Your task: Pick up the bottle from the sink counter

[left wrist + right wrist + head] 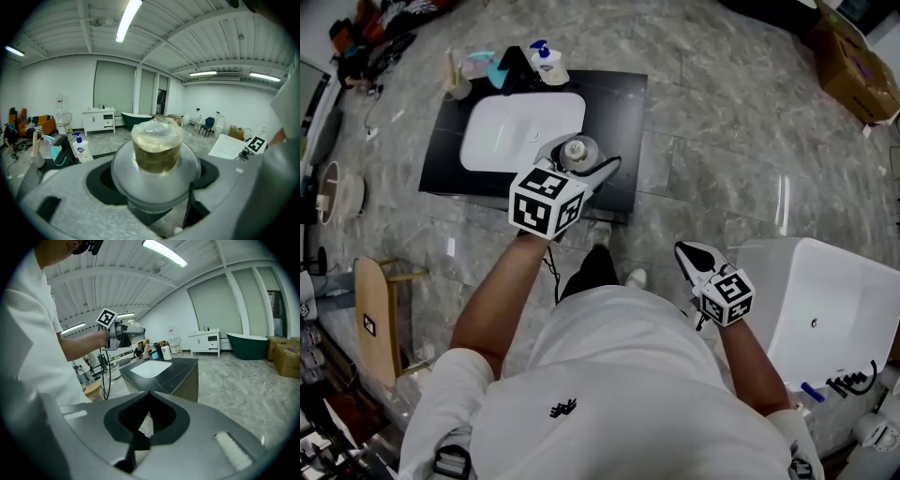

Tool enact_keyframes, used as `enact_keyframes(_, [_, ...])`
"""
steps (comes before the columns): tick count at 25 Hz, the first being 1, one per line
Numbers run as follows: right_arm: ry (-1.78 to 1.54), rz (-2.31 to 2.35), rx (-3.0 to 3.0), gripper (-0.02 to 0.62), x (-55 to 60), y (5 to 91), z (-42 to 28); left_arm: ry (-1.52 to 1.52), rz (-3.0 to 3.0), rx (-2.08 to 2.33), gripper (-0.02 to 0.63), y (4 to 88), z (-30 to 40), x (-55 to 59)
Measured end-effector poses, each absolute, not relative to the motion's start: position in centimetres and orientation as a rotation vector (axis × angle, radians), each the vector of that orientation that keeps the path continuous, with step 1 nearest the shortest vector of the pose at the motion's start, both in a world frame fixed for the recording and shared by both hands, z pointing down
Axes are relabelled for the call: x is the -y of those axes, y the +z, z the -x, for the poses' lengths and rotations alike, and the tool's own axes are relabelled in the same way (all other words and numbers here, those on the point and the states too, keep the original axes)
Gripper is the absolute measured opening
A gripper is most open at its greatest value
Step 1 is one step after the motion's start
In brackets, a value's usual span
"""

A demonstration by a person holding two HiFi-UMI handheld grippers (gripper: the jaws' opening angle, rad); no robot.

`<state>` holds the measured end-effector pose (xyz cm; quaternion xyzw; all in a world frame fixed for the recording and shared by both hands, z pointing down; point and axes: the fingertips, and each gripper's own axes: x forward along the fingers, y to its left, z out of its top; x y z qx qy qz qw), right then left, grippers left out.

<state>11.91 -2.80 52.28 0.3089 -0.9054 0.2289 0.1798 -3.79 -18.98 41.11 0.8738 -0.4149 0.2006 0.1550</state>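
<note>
bottle (576, 148) in left tool (581, 167) above sink counter (619, 122) front, soap dispenser (548, 64) behind basin (502, 141), tub (853, 309) right

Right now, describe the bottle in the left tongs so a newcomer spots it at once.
Find the black sink counter with the white basin. Over its front edge the left tongs grip a clear, round-bodied bottle with a brownish cap. Unlike the white pump bottle with a blue head at the counter's back, it is held in the air.

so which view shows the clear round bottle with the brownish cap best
Left gripper view: the clear round bottle fills the centre, close up. Head view shows only its top from above. Right gripper view: too small to tell.
</note>
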Motion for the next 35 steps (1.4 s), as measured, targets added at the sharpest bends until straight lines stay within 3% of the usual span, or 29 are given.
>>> enact_keyframes(35, [0.619, -0.871, 2.569, 0.011, -3.1, 51.9, -13.3, 0.598, -2.524, 1.134, 0.347, 40.8, 1.7, 12.3])
